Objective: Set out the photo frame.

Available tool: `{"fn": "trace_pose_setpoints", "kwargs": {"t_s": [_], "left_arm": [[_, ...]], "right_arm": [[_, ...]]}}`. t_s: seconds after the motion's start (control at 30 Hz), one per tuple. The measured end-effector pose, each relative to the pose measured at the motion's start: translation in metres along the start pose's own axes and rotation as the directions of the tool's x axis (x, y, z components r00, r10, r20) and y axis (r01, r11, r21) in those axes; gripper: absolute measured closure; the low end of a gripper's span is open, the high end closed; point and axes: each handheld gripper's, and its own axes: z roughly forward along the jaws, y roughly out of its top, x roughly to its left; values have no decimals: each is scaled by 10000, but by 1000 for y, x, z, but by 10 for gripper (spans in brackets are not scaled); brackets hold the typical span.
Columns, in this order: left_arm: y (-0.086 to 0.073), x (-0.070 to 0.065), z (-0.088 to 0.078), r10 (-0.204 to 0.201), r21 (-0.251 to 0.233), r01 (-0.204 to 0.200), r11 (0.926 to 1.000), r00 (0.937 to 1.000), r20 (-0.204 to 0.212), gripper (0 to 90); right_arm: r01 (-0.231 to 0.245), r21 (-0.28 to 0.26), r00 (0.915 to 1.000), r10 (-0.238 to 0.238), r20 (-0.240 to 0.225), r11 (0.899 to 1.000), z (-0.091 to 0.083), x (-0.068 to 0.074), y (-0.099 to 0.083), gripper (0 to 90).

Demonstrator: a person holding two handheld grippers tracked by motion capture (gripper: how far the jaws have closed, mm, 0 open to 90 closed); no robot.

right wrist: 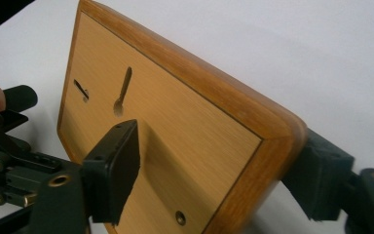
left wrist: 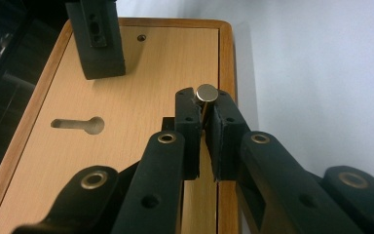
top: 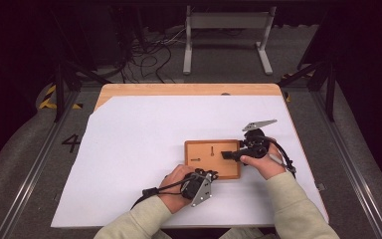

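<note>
Left hand-held gripper [left wrist: 203,114]: you held it closed on a small silver metal pin with a round flat head [left wrist: 206,93]; its jaws pinched the shaft just under the head.
Pin place: it stood over the right rim of the board in the left hand-held gripper view, at the near long edge of the board in the high view [top: 210,174].
Board: a flat rectangular light wooden board with a darker raised rim [top: 199,169] lay on the white sheet, right of the middle of the counter.
Board marks: two keyhole-shaped slots [top: 212,150] were cut in its face, one long and upright, one short and lying across; a small round hole [right wrist: 180,217] sat near a corner.
Right hand-held gripper [top: 227,155]: you held it at the right short edge of the board, with one jaw over the face and the other jaw outside the rim. The edge was between the jaws. The pads did not press on the wood, so it was open.
Counter: a wooden counter [top: 179,89] under a big white paper sheet [top: 139,134].
Your arms: both forearms in cream sleeves [top: 293,209] came from the bottom edge.
</note>
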Motion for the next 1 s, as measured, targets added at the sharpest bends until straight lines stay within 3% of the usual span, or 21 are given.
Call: {"fn": "trace_pose_setpoints", "kwargs": {"t_s": [0.23,0.3,0.4,0.57,0.7,0.8,0.83,0.87,0.93,1.0], "left_arm": [[-2,2,0,-498,-39,499,9987,9985,241,815],[-3,3,0,-984,-155,991,9950,9943,407,814],[-4,6,-1,-1115,-140,1126,9935,9919,606,804],[-5,10,-9,-1784,-101,1802,9836,9790,990,713],[-7,11,-21,-1962,-34,1980,9802,9736,1163,692],[-11,15,-31,-2387,-216,2429,9698,9638,1190,667],[-14,17,-36,-2630,-294,2684,9629,9570,1223,661],[-14,17,-36,-2630,-294,2684,9629,9570,1223,656],[-18,19,-45,-2922,-413,2988,9534,9488,1202,644],[-25,22,-53,-3572,-555,3666,9287,9247,1318,626]], "right_arm": [[-9,95,9999,11,-157,10000,-7,-2,1,378],[136,110,9998,-134,-166,9998,-10,-1,1,389],[355,68,9992,-354,-191,9993,-12,-1,0,398],[833,-86,9964,-835,-145,9965,-18,4,-2,425],[1111,-180,9937,-1113,-90,9936,-22,8,-3,439],[1305,-197,9914,-1306,-64,9913,-25,10,-4,454],[1420,-191,9899,-1421,-35,9897,-26,11,-4,458],[1420,-191,9899,-1421,-35,9897,-26,11,-4,458],[1721,-184,9851,-1720,68,9849,-29,15,-5,467],[1867,-163,9823,-1864,173,9823,-31,18,-6,466]]}}
